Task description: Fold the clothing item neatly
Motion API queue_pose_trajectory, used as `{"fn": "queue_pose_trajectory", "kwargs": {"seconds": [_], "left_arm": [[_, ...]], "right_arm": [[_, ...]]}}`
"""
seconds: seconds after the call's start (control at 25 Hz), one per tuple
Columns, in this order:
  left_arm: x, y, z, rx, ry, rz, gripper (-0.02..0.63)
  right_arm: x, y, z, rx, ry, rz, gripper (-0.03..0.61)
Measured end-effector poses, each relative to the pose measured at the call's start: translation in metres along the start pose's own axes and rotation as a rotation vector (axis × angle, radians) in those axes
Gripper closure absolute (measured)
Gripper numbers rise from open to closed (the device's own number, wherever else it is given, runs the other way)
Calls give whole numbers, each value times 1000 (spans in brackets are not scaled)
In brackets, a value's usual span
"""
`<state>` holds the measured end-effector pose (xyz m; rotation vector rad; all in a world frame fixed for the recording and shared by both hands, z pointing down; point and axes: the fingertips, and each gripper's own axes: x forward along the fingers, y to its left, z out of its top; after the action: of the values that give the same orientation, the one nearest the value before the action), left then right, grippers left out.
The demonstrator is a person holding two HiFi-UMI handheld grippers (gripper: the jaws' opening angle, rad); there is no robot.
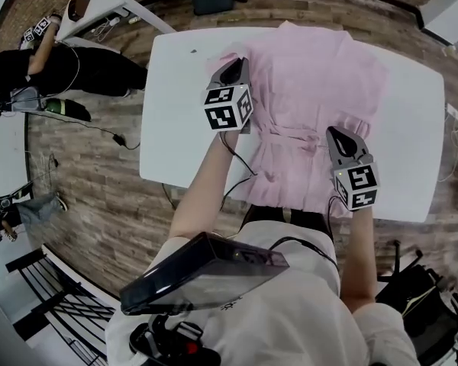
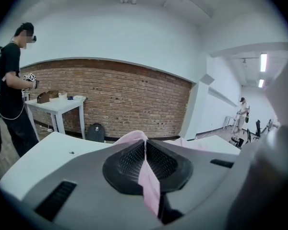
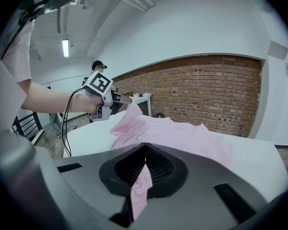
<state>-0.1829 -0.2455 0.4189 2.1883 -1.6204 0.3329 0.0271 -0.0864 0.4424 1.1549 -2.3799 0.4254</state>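
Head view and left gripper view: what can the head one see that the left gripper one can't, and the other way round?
Only the head view shows the right gripper shut on the pink cloth garment and the person's bare forearms. Only the left gripper view shows the bright ceiling strip lights. Both show the garment, the white table and the left gripper shut on pink cloth.

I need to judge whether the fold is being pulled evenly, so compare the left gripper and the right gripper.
The left gripper pinches the left edge of the pink garment; the right gripper pinches its right edge. The left gripper sits farther up the white table, while the right gripper is nearer the person. The left gripper lifts its cloth into a peak; no such peak shows at the right gripper. Both are shut on the pink garment.
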Motion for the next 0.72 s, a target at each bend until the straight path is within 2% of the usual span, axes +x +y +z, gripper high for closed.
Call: {"fn": "queue_pose_trajectory", "kwargs": {"seconds": [0.44, 0.72], "left_arm": [[31, -91, -15, 71, 34, -99, 600], [47, -140, -40, 112, 80, -159, 600]], "right_arm": [[-38, -42, -24, 37, 9, -55, 574], [-52, -62, -39, 58, 16, -75, 574]]}}
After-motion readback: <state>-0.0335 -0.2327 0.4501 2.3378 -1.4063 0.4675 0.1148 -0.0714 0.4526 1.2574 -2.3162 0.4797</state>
